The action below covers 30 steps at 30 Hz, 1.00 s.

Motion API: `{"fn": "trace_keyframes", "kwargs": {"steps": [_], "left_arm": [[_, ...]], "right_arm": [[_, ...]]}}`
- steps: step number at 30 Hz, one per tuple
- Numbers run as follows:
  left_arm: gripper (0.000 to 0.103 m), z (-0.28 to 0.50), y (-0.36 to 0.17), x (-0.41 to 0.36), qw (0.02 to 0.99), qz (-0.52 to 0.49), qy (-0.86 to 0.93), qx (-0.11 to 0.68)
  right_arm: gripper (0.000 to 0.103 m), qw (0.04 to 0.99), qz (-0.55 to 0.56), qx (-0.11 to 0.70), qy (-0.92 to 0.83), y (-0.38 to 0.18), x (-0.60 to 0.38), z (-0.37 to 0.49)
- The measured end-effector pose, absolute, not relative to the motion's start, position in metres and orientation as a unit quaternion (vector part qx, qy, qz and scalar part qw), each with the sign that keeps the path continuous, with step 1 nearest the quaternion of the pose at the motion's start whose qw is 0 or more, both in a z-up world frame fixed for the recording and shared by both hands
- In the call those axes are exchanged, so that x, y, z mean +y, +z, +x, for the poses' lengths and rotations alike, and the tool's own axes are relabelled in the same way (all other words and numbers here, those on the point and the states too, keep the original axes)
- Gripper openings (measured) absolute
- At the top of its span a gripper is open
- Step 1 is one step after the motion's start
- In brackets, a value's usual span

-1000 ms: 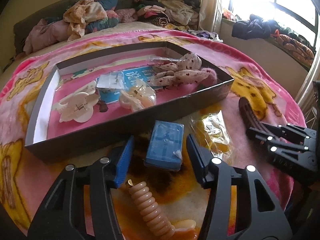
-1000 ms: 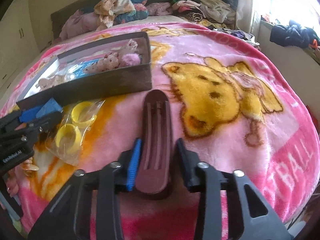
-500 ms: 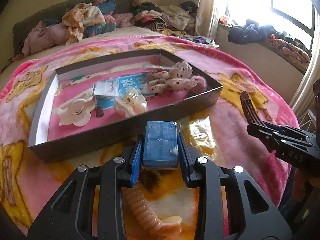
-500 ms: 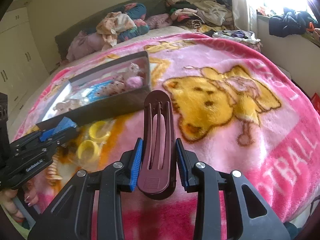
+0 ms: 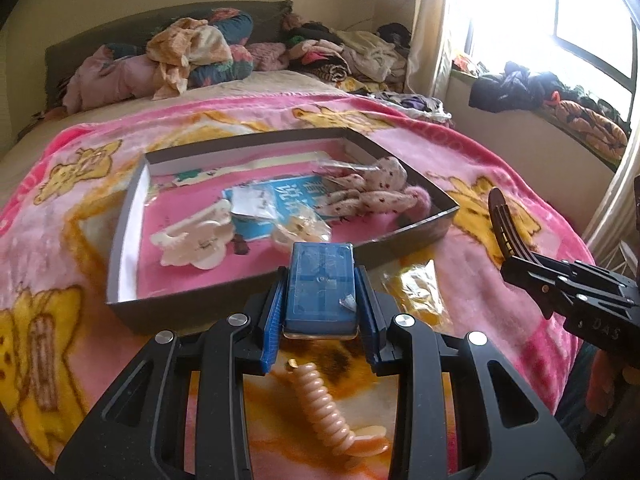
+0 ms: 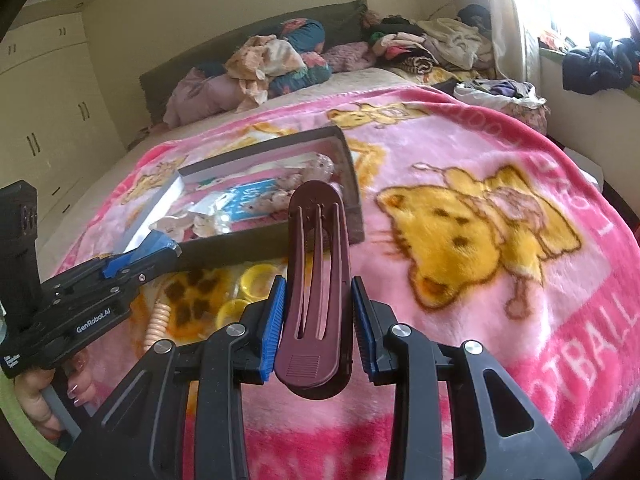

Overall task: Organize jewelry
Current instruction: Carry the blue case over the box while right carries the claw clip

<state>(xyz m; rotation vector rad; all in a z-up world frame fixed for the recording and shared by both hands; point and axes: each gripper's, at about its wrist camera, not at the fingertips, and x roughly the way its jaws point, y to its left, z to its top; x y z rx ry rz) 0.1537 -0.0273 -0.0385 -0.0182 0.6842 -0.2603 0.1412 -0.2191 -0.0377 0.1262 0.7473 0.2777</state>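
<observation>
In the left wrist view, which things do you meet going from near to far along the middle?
Peach spiral hair tie → left gripper shut on the blue case → front wall of the dark box → clear-wrapped clip inside it → blue booklet → clothes heap.

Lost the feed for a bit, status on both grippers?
Left gripper shut on blue case, right gripper shut on maroon hair clip. Both lifted near box. Nothing blocking.

The left gripper, open around the blue box a second ago, now clamps it and holds it raised. The right gripper lifts the maroon clip off the blanket.
</observation>
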Motion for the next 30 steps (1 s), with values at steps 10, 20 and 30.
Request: {"fn": "trace_keyframes", "kwargs": {"steps": [10,20,30], "left_arm": [[0.024,0.156,-0.033,-0.004,0.94,-0.024,-0.1,0.326],[0.024,0.16,-0.03,0.013,0.943,-0.037,-0.087,0.319],[0.024,0.174,-0.025,0.026,0.946,-0.052,-0.071,0.313]], "right_arm": [[0.031,0.921,0.046,0.354,0.155,-0.027,-0.199,0.146],[0.031,0.92,0.03,0.348,0.178,-0.017,-0.178,0.161],[0.031,0.918,0.015,0.346,0.192,-0.014,-0.16,0.182]]}}
